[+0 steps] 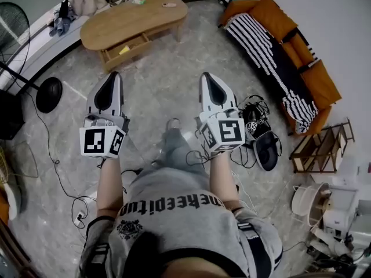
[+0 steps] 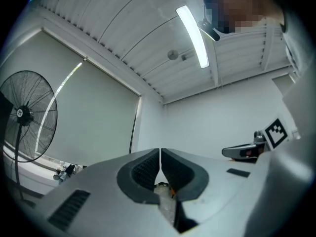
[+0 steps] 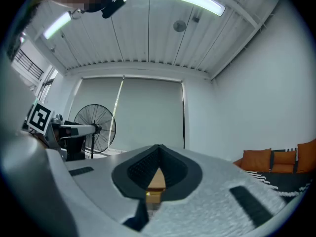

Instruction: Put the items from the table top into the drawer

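Note:
A wooden coffee table (image 1: 116, 22) stands far ahead of me across the floor. Its drawer (image 1: 128, 50) is pulled open, with a yellow item (image 1: 124, 50) inside. On the top lie a small flat item (image 1: 169, 5) and a greenish one (image 1: 138, 1). My left gripper (image 1: 112, 77) and right gripper (image 1: 207, 77) are held side by side at waist height, well short of the table. Both are shut with nothing in them. In the right gripper view the table (image 3: 157, 179) shows through the gap behind the closed jaws.
An orange sofa (image 1: 278, 16) with a striped blanket runs along the right. A fan base (image 1: 49, 94) and cables lie on the floor at left, a black bag (image 1: 258, 132) and a wooden rack (image 1: 322, 146) at right. Bags and clutter (image 1: 87, 3) sit behind the table.

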Demonstrator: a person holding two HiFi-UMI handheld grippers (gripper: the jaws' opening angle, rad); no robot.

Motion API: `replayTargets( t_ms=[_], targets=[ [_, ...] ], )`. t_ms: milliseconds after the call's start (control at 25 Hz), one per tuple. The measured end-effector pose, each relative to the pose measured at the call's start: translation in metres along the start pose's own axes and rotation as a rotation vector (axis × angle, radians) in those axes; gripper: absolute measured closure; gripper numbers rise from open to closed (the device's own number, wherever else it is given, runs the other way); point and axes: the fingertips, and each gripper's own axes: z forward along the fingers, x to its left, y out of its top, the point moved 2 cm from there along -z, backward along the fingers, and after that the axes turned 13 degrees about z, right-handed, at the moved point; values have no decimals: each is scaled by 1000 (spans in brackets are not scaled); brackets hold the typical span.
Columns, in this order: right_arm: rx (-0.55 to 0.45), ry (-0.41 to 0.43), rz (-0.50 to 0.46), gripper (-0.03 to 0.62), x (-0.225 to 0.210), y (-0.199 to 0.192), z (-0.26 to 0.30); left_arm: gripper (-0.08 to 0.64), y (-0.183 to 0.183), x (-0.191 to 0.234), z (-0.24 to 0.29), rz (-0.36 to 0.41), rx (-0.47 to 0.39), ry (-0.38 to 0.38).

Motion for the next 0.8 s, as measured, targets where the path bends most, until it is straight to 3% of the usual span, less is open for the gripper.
replayTargets(
  t_ms=[520, 800],
  targets=[
    [-21, 101, -2, 589, -89, 22, 168, 548, -30, 35, 167, 18, -2, 77],
    [-17, 128, -5, 589, -152, 30, 234, 548, -39, 31, 260, 14, -26, 100]
  ],
)
